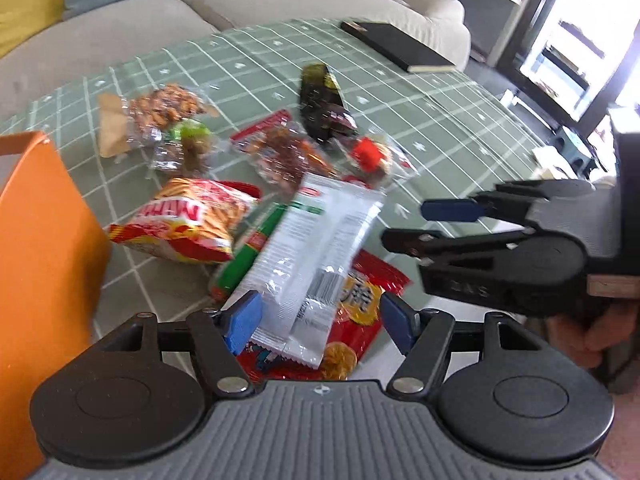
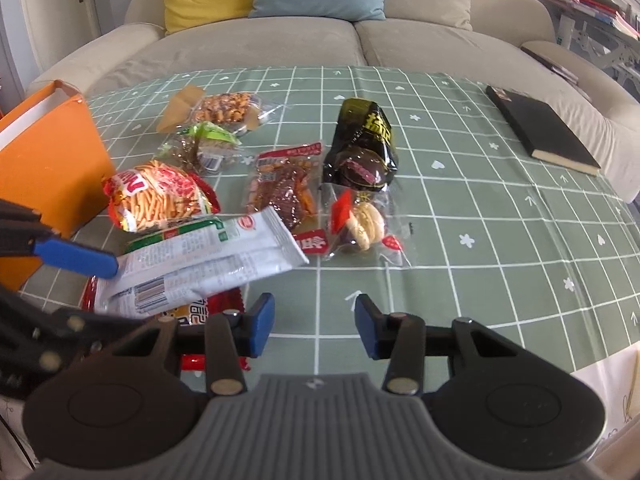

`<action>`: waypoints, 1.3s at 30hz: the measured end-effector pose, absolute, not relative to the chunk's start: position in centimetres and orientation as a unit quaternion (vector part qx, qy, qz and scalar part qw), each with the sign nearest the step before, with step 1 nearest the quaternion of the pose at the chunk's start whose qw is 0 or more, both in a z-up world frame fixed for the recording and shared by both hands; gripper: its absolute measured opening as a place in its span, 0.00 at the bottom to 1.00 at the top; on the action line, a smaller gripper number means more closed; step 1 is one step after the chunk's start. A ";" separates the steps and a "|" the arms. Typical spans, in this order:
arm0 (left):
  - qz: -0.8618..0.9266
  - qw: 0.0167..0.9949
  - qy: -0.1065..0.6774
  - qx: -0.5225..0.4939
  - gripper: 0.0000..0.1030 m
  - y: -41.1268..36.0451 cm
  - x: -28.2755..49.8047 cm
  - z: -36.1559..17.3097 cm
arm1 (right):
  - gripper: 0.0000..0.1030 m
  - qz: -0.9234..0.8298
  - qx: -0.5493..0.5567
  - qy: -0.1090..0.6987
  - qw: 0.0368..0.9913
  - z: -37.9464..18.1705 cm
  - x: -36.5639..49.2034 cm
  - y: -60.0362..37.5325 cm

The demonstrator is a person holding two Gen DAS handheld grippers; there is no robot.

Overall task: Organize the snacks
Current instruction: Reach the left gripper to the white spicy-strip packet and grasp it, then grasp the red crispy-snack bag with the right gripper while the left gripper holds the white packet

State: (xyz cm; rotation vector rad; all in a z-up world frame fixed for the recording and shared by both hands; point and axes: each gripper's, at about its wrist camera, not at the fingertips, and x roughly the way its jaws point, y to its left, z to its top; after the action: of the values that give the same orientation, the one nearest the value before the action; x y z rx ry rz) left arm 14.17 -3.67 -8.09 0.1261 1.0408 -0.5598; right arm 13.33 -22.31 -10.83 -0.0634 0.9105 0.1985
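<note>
Several snack packets lie on the green checked tablecloth (image 2: 460,184). A white and green packet (image 1: 316,248) (image 2: 208,256) lies on a red cracker packet (image 1: 360,320). My left gripper (image 1: 320,322) is open, its blue pads either side of the white packet's near end, not closed on it. My right gripper (image 2: 314,326) is open and empty over bare cloth, right of the pile; it also shows in the left wrist view (image 1: 424,224). A red stick-snack bag (image 2: 156,196), a peanut packet (image 2: 224,110), a dark packet (image 2: 364,144) and a bun packet (image 2: 360,220) lie further out.
An orange box (image 2: 52,160) stands open at the table's left edge. A black book (image 2: 540,128) lies at the far right corner. A beige sofa (image 2: 360,40) with yellow and blue cushions runs behind the table.
</note>
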 end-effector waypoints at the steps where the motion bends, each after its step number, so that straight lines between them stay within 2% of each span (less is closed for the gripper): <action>1: -0.266 0.827 0.490 0.069 0.75 -4.0 14.3 -7.9 | 0.42 0.094 -0.027 0.441 0.892 -10.8 13.4 -22.5; 10: -0.253 0.826 0.483 0.145 0.76 -6.5 16.5 -8.9 | 0.42 0.083 -0.008 0.440 0.894 -10.5 13.5 -23.6; 13: -0.252 0.828 0.480 0.141 0.80 -6.8 16.9 -9.2 | 0.42 0.084 -0.005 0.442 0.893 -10.6 13.6 -23.7; 18: -0.247 0.832 0.478 0.136 0.80 -7.1 17.0 -9.8 | 0.41 0.080 -0.008 0.446 0.891 -10.9 13.7 -23.8; 21: -0.241 0.832 0.486 0.116 0.61 -7.0 17.0 -10.3 | 0.41 0.078 -0.006 0.447 0.891 -10.9 13.8 -23.8; 23: -0.221 0.838 0.488 0.103 0.32 -6.8 16.9 -10.5 | 0.41 0.079 -0.012 0.444 0.893 -10.8 13.7 -23.7; 24: -0.211 0.842 0.486 0.099 0.30 -6.6 16.9 -10.4 | 0.41 0.080 -0.014 0.442 0.893 -10.8 13.7 -23.7; 26: -0.199 0.847 0.485 0.087 0.13 -6.3 16.7 -10.3 | 0.41 0.083 -0.018 0.439 0.894 -10.8 13.6 -23.6; 31: -0.179 0.865 0.462 0.079 0.10 -5.6 15.0 -9.2 | 0.42 0.091 -0.012 0.441 0.893 -10.7 13.3 -23.5; 33: -0.172 0.871 0.455 0.071 0.09 -5.4 14.3 -8.4 | 0.52 0.096 0.000 0.442 0.892 -10.4 13.0 -23.5; 37: -0.160 0.882 0.441 0.057 0.09 -4.4 12.6 -6.7 | 0.63 0.101 0.028 0.445 0.889 -9.7 12.2 -23.8; 39: -0.156 0.882 0.441 0.061 0.09 -4.2 11.8 -6.1 | 0.73 0.104 0.062 0.455 0.882 -9.3 11.7 -24.1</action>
State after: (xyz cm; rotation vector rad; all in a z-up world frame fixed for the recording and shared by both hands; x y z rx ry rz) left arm 11.79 -4.15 -6.11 0.1268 0.9176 -0.3253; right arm 11.71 -24.09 -9.25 0.1297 0.9477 0.2169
